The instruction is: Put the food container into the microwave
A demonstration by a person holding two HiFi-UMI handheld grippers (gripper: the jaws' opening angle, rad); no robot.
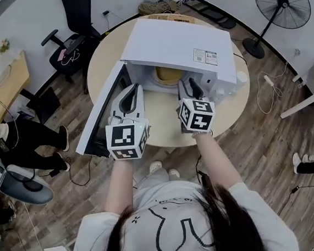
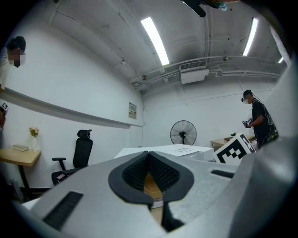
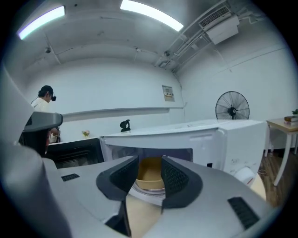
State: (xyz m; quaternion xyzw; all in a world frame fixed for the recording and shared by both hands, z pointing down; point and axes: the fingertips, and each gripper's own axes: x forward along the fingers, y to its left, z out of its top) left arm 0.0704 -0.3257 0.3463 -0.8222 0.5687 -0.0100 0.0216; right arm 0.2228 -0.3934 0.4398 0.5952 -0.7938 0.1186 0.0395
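Observation:
The white microwave [image 1: 177,46] stands on a round table [image 1: 162,124] with its door [image 1: 103,108] swung open to the left. A yellowish food container [image 1: 167,76] sits inside the cavity on the turntable. My right gripper [image 1: 190,82] hovers in front of the opening, open and holding nothing. In the right gripper view the container [image 3: 150,176] shows through the gap of the right gripper [image 3: 149,163]. My left gripper [image 1: 135,88] is beside the door's inner face, its pads meeting at the tips. In the left gripper view the left gripper [image 2: 148,155] holds nothing.
A standing fan [image 1: 282,2] is at the back right and an office chair [image 1: 77,39] at the back left. A wooden desk [image 1: 11,78] and seated people [image 1: 20,135] are at the left. Cables lie on the floor by the table.

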